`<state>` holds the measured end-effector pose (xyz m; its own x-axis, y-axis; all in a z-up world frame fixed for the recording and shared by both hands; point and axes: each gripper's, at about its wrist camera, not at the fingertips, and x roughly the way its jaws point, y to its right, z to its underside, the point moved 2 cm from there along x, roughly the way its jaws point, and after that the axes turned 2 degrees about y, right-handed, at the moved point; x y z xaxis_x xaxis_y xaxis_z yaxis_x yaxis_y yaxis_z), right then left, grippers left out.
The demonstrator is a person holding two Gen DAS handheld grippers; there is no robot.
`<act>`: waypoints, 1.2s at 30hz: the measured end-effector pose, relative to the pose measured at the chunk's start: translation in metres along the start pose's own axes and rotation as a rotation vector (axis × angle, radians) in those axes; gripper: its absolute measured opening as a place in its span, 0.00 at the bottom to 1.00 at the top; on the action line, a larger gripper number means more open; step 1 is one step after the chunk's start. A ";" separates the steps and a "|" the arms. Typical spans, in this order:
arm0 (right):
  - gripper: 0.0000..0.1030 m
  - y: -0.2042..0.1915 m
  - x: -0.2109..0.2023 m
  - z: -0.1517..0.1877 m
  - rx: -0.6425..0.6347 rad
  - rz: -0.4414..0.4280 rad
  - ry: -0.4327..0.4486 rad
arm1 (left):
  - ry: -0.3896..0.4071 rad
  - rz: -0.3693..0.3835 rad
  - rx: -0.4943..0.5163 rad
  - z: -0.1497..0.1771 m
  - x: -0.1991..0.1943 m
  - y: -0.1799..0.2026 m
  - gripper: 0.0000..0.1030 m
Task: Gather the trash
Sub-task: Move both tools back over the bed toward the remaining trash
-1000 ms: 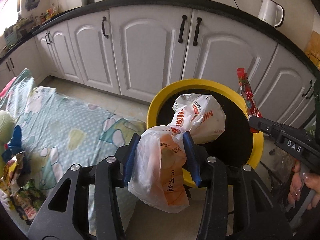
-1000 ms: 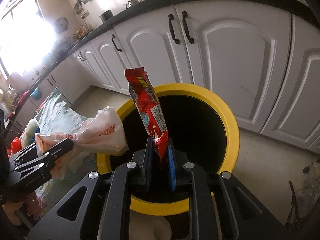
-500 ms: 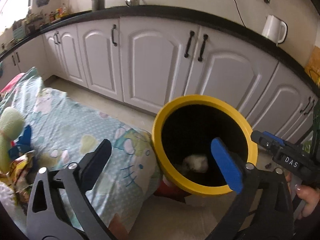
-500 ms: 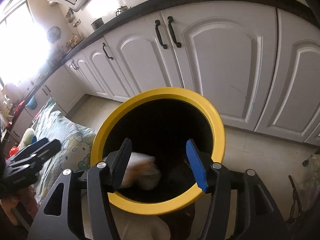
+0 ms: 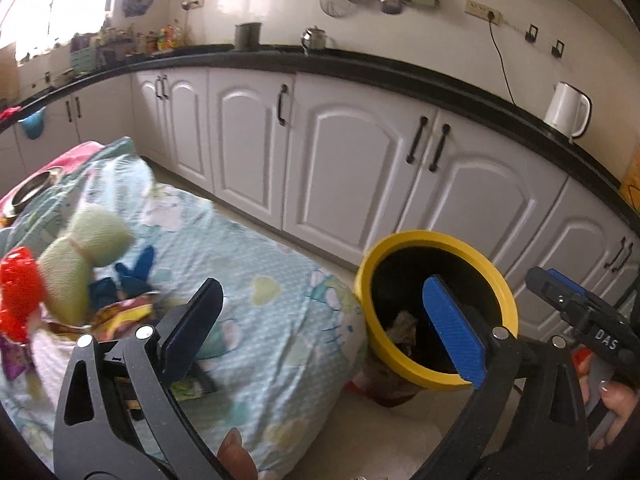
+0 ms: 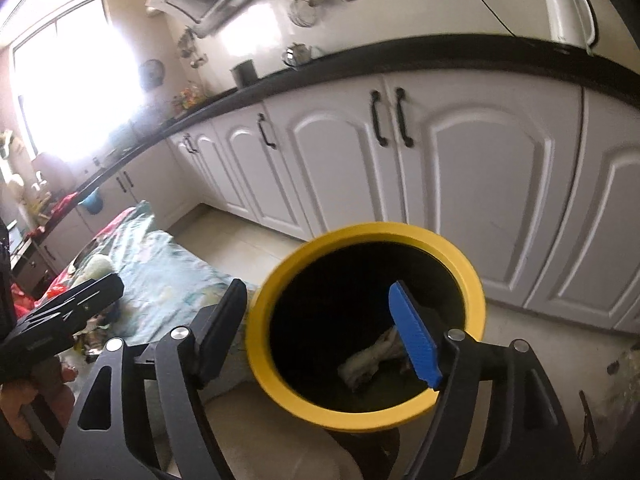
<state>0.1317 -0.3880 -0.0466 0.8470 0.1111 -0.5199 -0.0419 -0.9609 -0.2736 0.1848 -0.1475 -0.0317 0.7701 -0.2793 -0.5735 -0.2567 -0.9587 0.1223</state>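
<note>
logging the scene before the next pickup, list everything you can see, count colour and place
bin: 1, yellow rim, black inside, on the floor by the bed
crumpled trash: pale, in the bin; count unclear
sheet: 1, light blue print, on the bed
wrappers: a few, mixed colours, on the sheet, blurred
kettle: 1, white, on the counter
cabinets: white, under the black counter
left gripper: jaws wide, nothing between
right gripper: jaws opening, nothing between

So the bin sits on the floor right against the bed's right-hand edge, cabinets behind both. Crumpled trash is down inside the bin. Kettle is up on the bench, toward its right end.
</note>
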 end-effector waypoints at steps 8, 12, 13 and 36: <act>0.73 -0.033 -0.011 -0.003 -0.064 -0.060 0.031 | 0.069 -0.064 -0.033 -0.003 -0.029 -0.033 0.89; 0.74 -0.050 -0.014 -0.002 -0.093 -0.098 0.034 | 0.100 -0.103 -0.050 -0.005 -0.042 -0.052 0.89; 0.74 -0.055 -0.014 -0.001 -0.101 -0.107 0.034 | 0.109 -0.116 -0.051 -0.005 -0.045 -0.057 0.89; 0.76 -0.250 0.007 0.052 -0.464 -0.467 -0.102 | 0.105 -0.343 -0.270 0.008 -0.082 -0.209 0.89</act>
<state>0.1209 -0.1340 -0.0240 0.6655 0.5433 -0.5118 0.5689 -0.8131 -0.1233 0.1703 0.0760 -0.0170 0.8430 0.0669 -0.5338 0.1747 -0.9725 0.1541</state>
